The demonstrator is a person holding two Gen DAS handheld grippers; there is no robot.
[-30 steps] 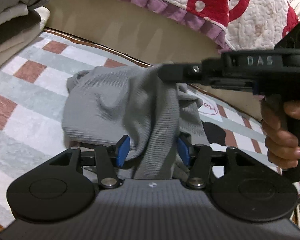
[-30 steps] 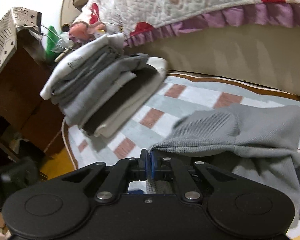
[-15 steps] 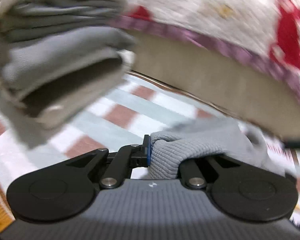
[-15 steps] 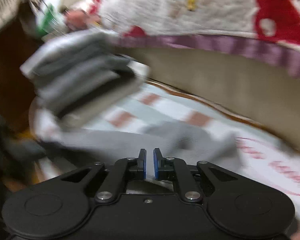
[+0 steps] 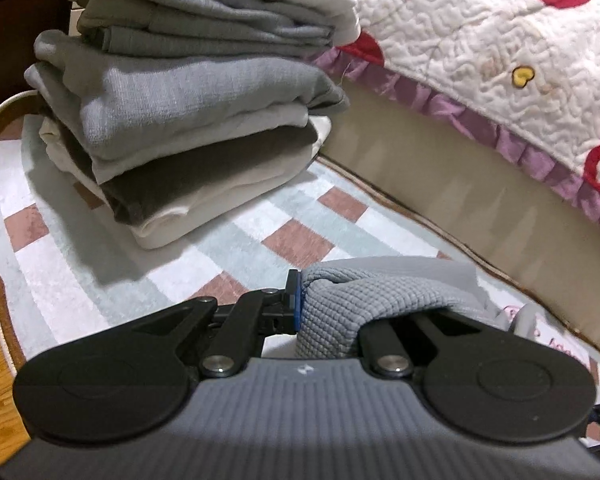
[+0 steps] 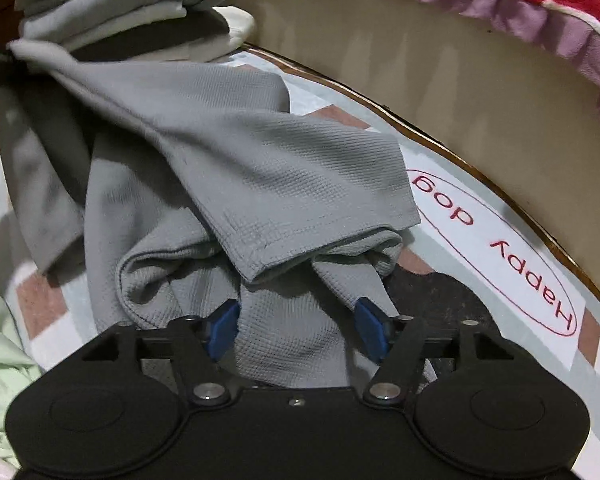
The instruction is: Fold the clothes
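A grey waffle-knit garment (image 6: 228,168) lay rumpled on a checked pink, white and pale-green rug (image 5: 236,240), beside a stack of folded grey and cream clothes (image 5: 188,92). The left gripper (image 5: 328,308) pinched one bunched edge, probably to spread it. The right gripper (image 6: 296,324) was wide open, with cloth between its jaws ungripped.

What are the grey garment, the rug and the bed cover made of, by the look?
Grey garment: soft knit, likely cotton blend; fine waffle texture, stitched hem, limp folds.
Rug: short-pile or printed woven textile, matte; flat checks, bound edge.
Bed cover: quilted fabric, probably cotton; squiggly stitching, appliqué patches, shinier purple ruffle.
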